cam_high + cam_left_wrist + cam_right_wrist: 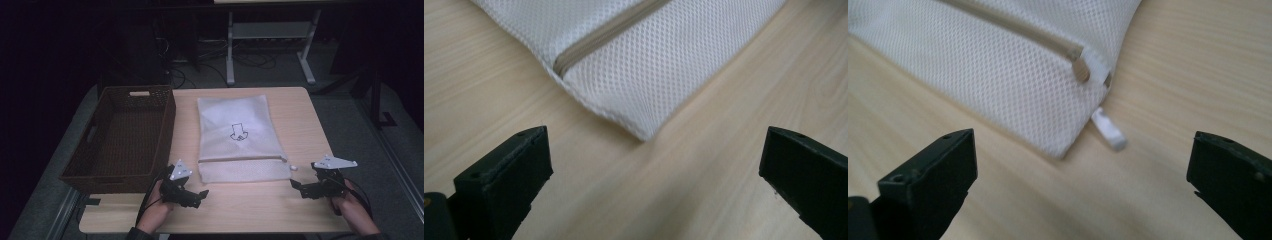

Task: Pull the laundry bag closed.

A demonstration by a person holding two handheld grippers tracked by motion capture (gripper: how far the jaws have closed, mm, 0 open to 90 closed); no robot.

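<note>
A white mesh zip bag [239, 136] with a black arrow mark lies flat in the middle of the wooden table [305, 120]. Its zip runs across near the front edge. My left gripper [201, 196] rests open just off the bag's front left corner [641, 131], nothing between the jaws. My right gripper [295, 186] is open too, a little off the front right corner. There the white zip pull [1108, 129] sticks out onto the table beside the corner of the bag [1013, 85]. The same pull [293, 168] shows in the high view.
A dark brown woven basket [120, 137] with handle cutouts stands empty on the table's left side, close to the left gripper. Beyond the table are the legs of a white desk [270, 45] and cables on a dark floor.
</note>
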